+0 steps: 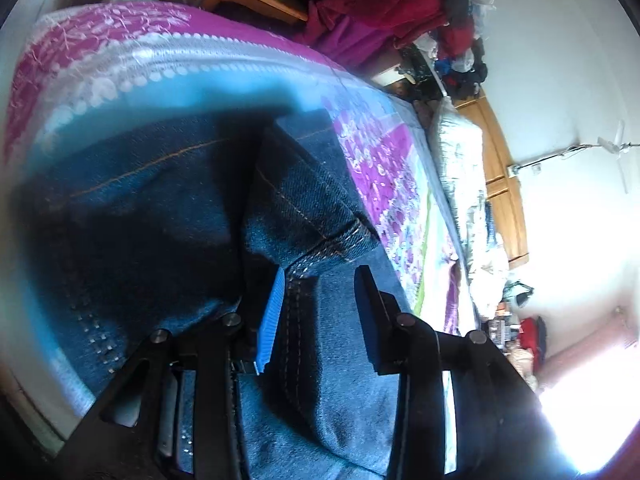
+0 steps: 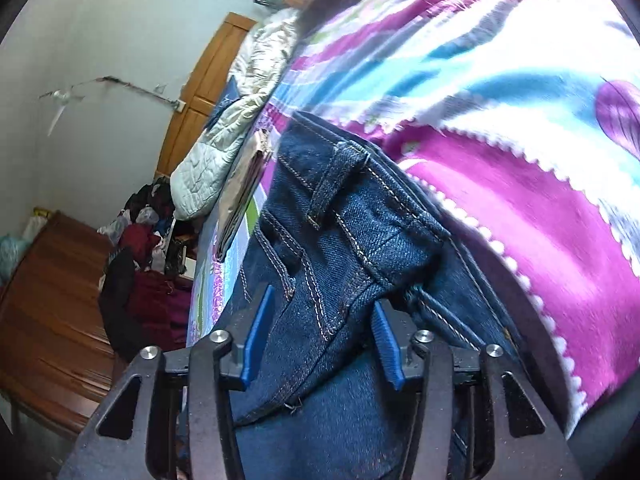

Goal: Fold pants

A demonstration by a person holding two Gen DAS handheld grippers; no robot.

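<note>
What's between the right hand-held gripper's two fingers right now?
A bunched fold of the jeans, waistband end, fills the gap of the right hand-held gripper, seen in the right wrist view.

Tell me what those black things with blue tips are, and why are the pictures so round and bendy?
They are two grabbers, like big tweezers, and a person holds one in each hand. A small camera with a very wide lens rides on each, which bends the room into a circle. One picture looks along the left gripper, the other along the right gripper. Blue jeans lie on a bed with a pink and white bedspread. In both pictures denim sits between the blue pads, but the pads stand apart, so I cannot tell whether they are pinching it. The right one is at the waistband, by a belt loop. A pile of clothes sits behind.
</note>
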